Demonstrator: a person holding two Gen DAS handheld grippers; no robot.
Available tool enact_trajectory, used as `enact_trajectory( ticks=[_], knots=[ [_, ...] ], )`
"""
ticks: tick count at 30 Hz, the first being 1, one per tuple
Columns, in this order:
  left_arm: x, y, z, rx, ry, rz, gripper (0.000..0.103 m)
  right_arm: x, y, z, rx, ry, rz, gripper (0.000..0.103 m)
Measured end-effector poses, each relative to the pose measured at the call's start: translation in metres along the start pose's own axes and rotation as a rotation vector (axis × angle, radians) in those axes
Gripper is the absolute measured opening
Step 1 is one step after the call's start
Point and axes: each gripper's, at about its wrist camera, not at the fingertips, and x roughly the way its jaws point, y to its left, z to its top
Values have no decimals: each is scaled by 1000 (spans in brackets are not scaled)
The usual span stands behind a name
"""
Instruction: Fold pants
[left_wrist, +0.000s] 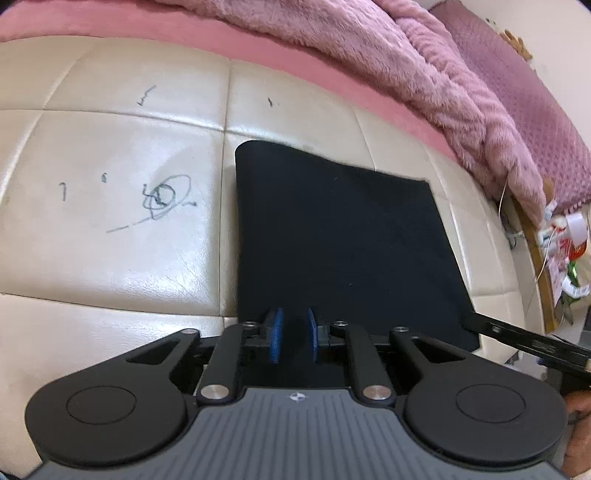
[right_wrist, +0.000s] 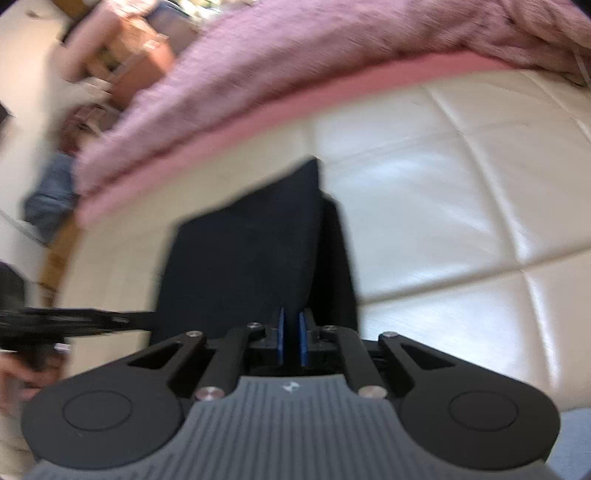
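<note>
The black pants lie folded into a flat rectangle on the cream quilted cushion. My left gripper hangs over their near edge, towards the left corner. Its blue pads stand a narrow gap apart, and only black cloth shows through the gap, so I cannot tell whether any is pinched. In the blurred right wrist view the pants run up to my right gripper, whose pads are almost together with no cloth clearly between them. One of its fingers shows at the pants' near right corner.
A fluffy pink blanket and a pink sheet edge border the cushion's far side. Pen scribbles mark the cushion left of the pants. Small clutter sits past the right edge. A person's hand holds the right gripper.
</note>
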Motion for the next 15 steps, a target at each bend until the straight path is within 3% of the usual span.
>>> enact_trajectory(
  ticks=[2,4,7,9,15],
  knots=[
    [6,0,-2,12,14,12,15,15,-7,-8,8,10,-63,2],
    [12,-1,-4,27,18,36,8,26,-14,-14,26,21,-85,3],
    [21,-1,-7,26,26,42,6,39,-18,-17,12,20,-114,3],
    [23,-1,-8,34,26,48,6,41,-30,-19,29,15,-118,10],
    [3,2,-1,-2,-1,-6,11,30,-36,-17,47,13,-89,12]
  ],
)
